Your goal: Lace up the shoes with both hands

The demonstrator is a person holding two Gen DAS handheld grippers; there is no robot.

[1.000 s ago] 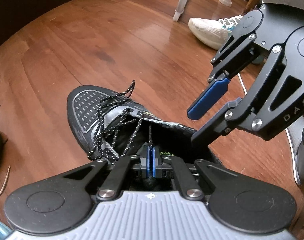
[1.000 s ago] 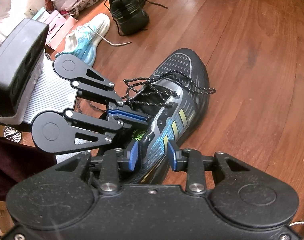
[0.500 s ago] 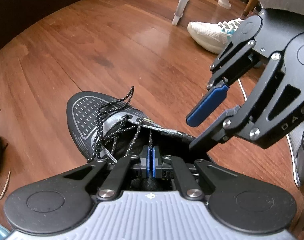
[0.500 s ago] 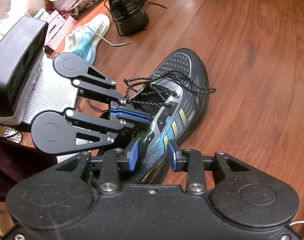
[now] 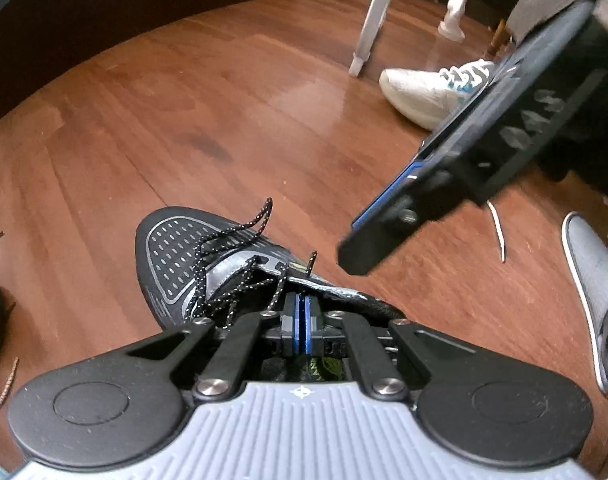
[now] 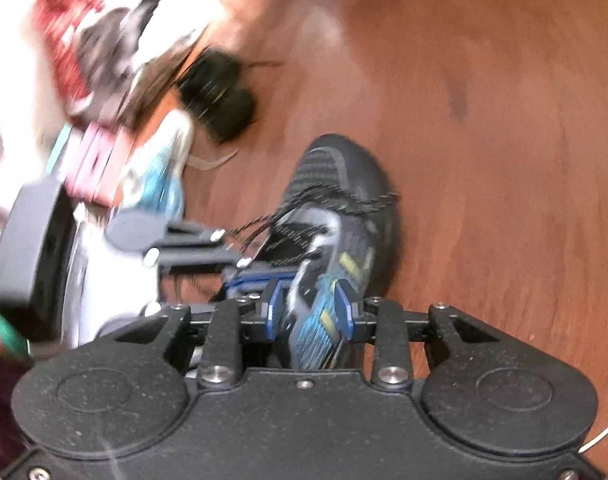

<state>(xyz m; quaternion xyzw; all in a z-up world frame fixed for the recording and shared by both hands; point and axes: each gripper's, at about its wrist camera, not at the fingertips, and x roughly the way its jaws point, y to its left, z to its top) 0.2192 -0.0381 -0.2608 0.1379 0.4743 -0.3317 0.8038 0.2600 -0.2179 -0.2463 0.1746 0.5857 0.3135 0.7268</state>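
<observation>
White sneaker (image 5: 427, 92) on wood floor (image 5: 224, 100); white furniture leg (image 5: 373, 20); grey shoe (image 5: 591, 280) at right

Under you the floor (image 5: 232, 92) is glossy reddish wood planks with window glare. Your shoe (image 5: 172, 256) has matt perforated mesh at the toe, and its woven laces (image 5: 224, 240) are speckled. Your left tongs (image 5: 302, 322) look like matt grainy black plastic with shiny metal screws.
</observation>
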